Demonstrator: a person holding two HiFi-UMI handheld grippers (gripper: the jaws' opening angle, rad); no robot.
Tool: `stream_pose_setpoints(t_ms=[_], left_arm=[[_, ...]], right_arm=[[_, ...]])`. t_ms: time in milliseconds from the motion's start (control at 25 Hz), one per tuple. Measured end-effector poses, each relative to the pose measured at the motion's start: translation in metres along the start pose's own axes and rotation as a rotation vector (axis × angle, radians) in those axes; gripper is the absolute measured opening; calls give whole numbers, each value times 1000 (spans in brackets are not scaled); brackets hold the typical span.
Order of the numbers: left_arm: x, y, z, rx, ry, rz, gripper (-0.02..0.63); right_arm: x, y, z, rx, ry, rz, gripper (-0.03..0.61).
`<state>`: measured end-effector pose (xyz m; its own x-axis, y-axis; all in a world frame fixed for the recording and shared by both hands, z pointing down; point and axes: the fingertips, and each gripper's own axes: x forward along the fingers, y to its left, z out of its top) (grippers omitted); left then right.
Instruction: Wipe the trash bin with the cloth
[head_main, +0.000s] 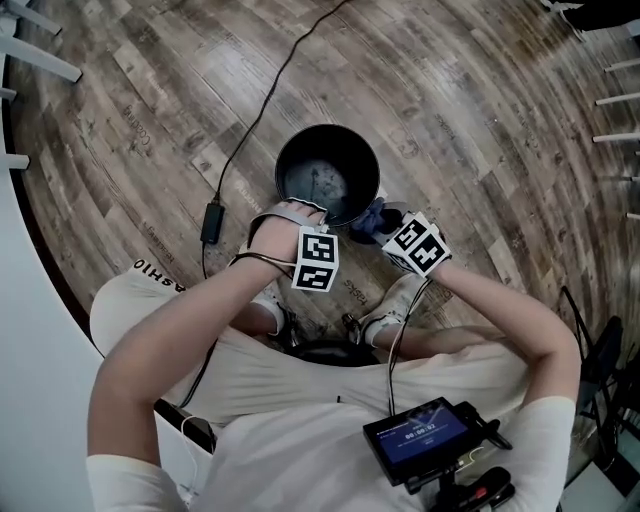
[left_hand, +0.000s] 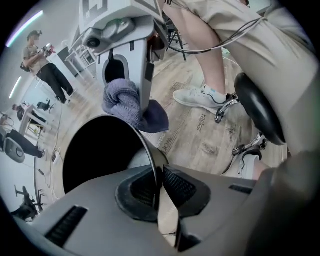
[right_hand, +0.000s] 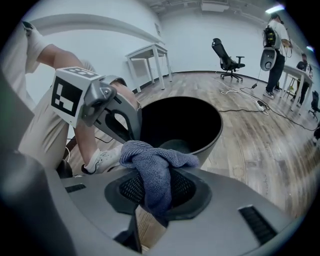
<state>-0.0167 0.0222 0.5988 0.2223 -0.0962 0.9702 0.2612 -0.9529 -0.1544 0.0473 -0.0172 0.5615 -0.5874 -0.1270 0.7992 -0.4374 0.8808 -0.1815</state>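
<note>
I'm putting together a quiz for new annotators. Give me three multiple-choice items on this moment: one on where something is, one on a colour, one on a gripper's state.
1. Where does the trash bin stand?
A on a table
B on the wooden floor
C on a chair

2. What colour is the cloth?
A blue
B red
C white

3. What is the left gripper doing?
A hanging open in the air
B clamping the bin's rim
C holding the cloth

Key:
1 B: in the head view, floor planks surround the bin.
2 A: a blue cloth is pinched in the right gripper.
3 B: the left gripper view shows the thin rim between its pads.
</note>
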Motion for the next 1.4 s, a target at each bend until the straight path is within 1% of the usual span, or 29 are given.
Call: stream_pose_setpoints(t_ms=[160,360,480,640,840,920,1040,1080,1200,1320,1360,1400], left_arm=[[1,0,1,8,-2,-11,38],[2,1,2,17,3,-14,38],[3,1,2,24,7,-15,38],[3,1,2,32,8,-10,38],[4,0,2,36,6,-9,38],[3,1,2,38,5,-9,38],[2,2,2,33,3,-7,40],[2,2,2,32,4,-6,40],[3,0,2,52,11,0,41],[3,-1,0,74,23,-1,48],[3,-2,-3,76,32,-12,57],[3,-4,-8,78,45,-27,95]], right_arm=[[16,-8,-13,22,10,-7,103],[47,-22,-39,6,40,-35,103],[76,-27,-58,21,49,-43,103],[119,-38,-90,41,76,-82,103],[169,-48,-126,10,158,-130,103],[181,-52,-135,11,158,-145,103],[182,-55,-133,35,118,-152,103],[182,-55,-132,43,118,-148,103],[177,-52,-134,60,168,-137,103],[152,-42,-128,59,197,-128,103],[143,-38,-126,55,197,-121,103],[132,-34,-124,49,195,-113,103]])
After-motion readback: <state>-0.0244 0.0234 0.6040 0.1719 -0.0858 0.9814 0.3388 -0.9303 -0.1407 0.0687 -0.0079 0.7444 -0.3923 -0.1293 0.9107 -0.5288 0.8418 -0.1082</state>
